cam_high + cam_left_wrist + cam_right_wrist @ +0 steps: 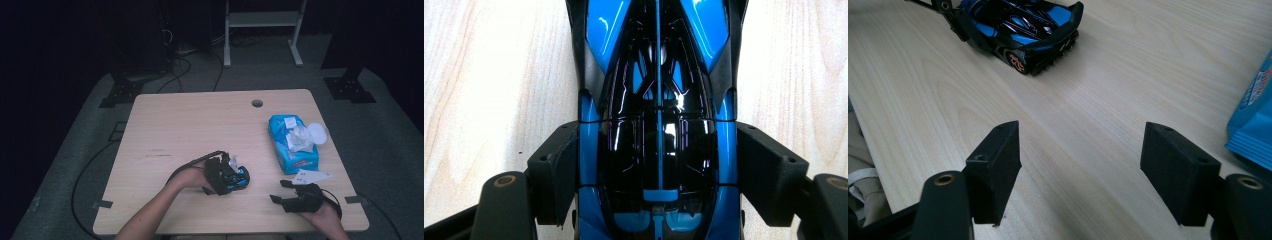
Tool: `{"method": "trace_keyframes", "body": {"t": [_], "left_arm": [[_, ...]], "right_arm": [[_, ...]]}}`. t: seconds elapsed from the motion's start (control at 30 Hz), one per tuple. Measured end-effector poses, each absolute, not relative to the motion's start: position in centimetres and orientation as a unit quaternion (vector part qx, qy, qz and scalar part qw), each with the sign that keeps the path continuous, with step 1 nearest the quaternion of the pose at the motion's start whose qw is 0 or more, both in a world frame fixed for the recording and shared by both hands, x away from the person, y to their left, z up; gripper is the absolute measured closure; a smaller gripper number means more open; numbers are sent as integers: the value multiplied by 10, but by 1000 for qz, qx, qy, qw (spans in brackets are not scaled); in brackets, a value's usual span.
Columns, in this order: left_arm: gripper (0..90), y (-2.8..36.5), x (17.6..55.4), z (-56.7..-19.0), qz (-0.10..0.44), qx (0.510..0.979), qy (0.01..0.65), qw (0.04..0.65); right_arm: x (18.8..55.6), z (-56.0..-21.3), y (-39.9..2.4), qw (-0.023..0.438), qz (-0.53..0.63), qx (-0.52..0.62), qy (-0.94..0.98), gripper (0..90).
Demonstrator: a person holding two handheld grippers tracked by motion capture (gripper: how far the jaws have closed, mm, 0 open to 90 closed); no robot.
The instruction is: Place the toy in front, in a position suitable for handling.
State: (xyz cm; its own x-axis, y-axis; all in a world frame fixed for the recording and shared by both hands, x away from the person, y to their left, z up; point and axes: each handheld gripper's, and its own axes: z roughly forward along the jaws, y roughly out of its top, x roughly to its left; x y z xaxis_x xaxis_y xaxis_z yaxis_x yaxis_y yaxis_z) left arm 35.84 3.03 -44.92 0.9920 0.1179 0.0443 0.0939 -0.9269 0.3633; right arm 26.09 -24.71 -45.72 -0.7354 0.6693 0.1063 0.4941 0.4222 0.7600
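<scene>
Nearest the person, at the front right of the pale wood-grain table, the right gripper is being rested on the tabletop. Its two black jaws are being kept wide apart with nothing between them, so it is released, probably waiting in reserve while the other hand works. In the right gripper view, bare wood is being shown between the black pads.

A little farther in, left of centre, the left gripper is being pointed down over a glossy blue and black toy sports car. The car is being clasped across its body, a pad pressed against each flank, so the left gripper is grasping it. The car is sitting on the table, its wheels apparently down, which suggests it is being steadied or positioned rather than carried. From the right gripper view, the car's tail with its rear wing and an orange-rimmed wheel is being seen.

Farther right, well apart from the car, a soft blue plastic pack of wipes is lying flat, its round white lid flipped open and a white wipe being left pulled up, ready to be taken. Printing is present on the pack, but it is too small to be read. No brand on the car can be made out.
</scene>
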Motion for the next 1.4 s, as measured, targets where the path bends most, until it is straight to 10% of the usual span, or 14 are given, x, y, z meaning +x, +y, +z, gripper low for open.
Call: {"method": "trace_keyframes", "body": {"t": [0.77,1.17,1.4], "left_arm": [[129,71,346,-421,79,941,103,312],[108,104,339,-425,100,920,138,353],[104,116,334,-432,102,914,149,363]], "right_arm": [[306,-384,-294,248,380,420,786,355],[369,-390,-308,229,326,488,777,445],[384,-403,-305,190,297,529,772,658]]}}
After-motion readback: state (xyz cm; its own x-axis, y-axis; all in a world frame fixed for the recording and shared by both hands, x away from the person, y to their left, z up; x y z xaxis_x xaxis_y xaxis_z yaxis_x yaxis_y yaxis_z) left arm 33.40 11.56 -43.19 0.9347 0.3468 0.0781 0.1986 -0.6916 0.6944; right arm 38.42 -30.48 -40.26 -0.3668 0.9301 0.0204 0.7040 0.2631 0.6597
